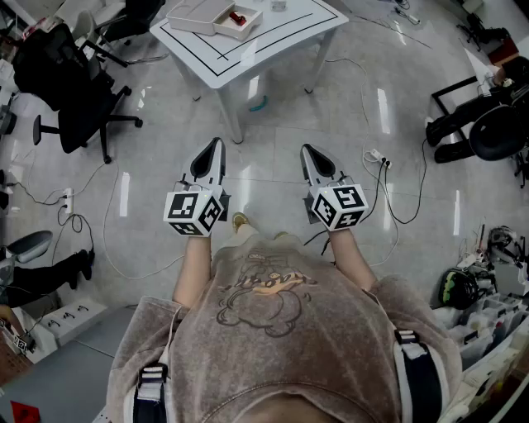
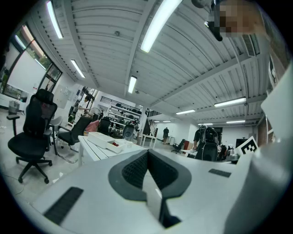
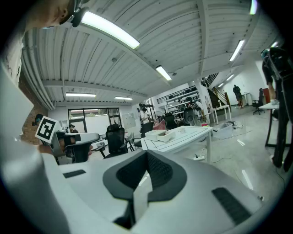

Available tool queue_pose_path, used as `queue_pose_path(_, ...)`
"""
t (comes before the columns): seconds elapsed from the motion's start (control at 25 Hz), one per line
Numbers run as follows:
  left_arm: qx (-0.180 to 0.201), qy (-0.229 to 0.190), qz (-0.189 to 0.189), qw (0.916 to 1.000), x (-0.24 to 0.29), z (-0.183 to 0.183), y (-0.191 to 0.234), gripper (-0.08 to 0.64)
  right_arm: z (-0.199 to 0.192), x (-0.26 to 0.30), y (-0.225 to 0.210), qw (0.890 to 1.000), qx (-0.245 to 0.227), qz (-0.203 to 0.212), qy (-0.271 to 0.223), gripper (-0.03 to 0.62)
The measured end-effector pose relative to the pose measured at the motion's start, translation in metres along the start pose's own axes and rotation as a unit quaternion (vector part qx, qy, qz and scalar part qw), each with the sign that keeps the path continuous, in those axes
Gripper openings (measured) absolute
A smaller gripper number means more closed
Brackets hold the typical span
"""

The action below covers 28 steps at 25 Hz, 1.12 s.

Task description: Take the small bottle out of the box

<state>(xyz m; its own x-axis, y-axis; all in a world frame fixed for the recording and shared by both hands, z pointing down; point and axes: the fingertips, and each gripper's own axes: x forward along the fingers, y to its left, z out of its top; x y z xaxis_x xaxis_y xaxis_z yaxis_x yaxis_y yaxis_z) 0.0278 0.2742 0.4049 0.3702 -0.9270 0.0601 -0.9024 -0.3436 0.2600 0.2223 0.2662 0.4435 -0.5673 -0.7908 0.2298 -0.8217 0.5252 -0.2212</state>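
Note:
A white open box (image 1: 216,18) lies on the white table (image 1: 273,37) far ahead of me, with a small red-topped bottle (image 1: 238,16) inside it. The same box (image 2: 106,142) and box (image 3: 161,134) show far off in the left gripper view and the right gripper view. My left gripper (image 1: 216,145) and right gripper (image 1: 307,151) are held side by side over the floor, well short of the table. Both are shut with nothing between the jaws.
A black office chair (image 1: 74,95) stands left of the table. Cables and a power strip (image 1: 376,157) lie on the glossy floor to the right. Another black chair (image 1: 488,124) and cluttered bins (image 1: 488,306) are at the right edge.

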Motion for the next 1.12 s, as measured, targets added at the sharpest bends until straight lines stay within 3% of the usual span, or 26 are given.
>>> queue_pose_path(0.52,0.017,0.005,-0.033,0.9993,0.022,0.012,0.048,0.008,-0.003,0.038,0.005,0.999,0.001,-0.040,0.002,-0.003)
queue_pose_path(1.12,0.009,0.007,-0.061,0.9981,0.040,0.018,0.087,0.008,-0.003,0.080,0.031,0.999,0.003,-0.044,0.005,-0.003)
